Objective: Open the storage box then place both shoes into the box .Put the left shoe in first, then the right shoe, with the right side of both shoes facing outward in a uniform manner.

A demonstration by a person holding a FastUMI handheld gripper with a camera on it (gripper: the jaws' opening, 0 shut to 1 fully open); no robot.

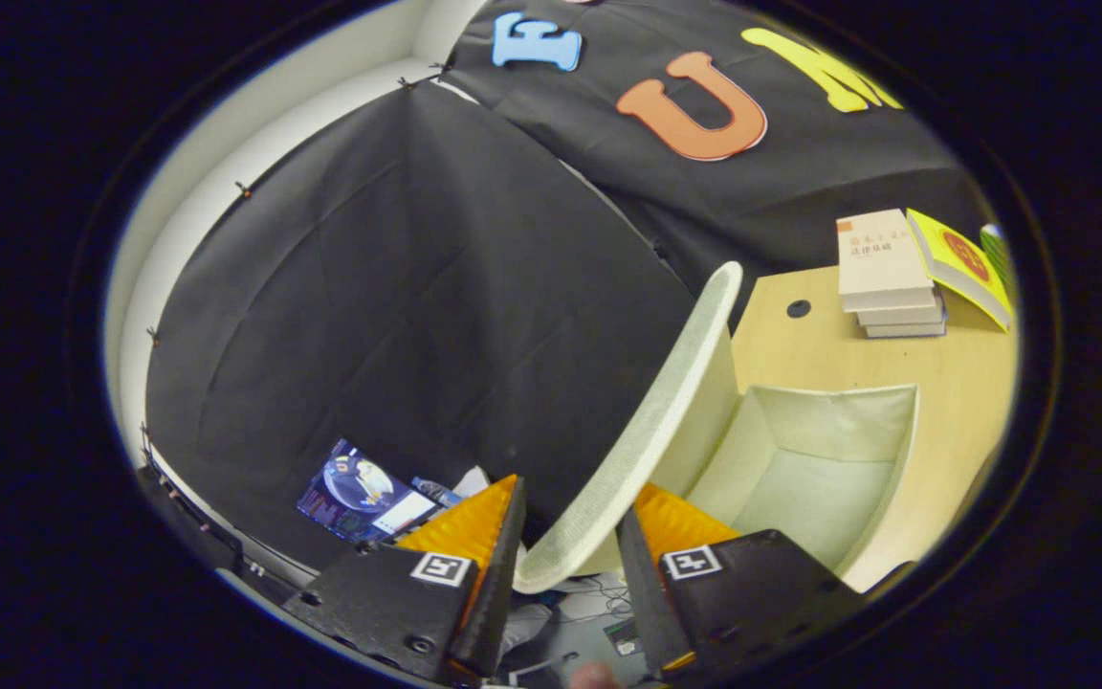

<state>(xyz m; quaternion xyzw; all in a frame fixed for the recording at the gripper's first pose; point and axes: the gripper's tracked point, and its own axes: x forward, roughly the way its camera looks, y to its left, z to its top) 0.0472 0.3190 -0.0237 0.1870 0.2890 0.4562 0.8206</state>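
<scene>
The gripper (565, 536) has its jaws apart around the edge of the lid (651, 421), not visibly pinching it, likely to swing it up. The box (819, 469) on the table (953, 383) stands open and empty.

My gripper (565, 536) is tilted, its two fingers (474, 545) reaching forward with a moderate gap between them. The lid (647, 421) of the storage box stands edge-on in that gap. The inner face of each finger lies close beside the lid's lower edge; whether both press on it I cannot tell. A marker tag sits on the body of each finger. A fingertip of my hand (594, 677) shows below the gripper, blurred
</scene>
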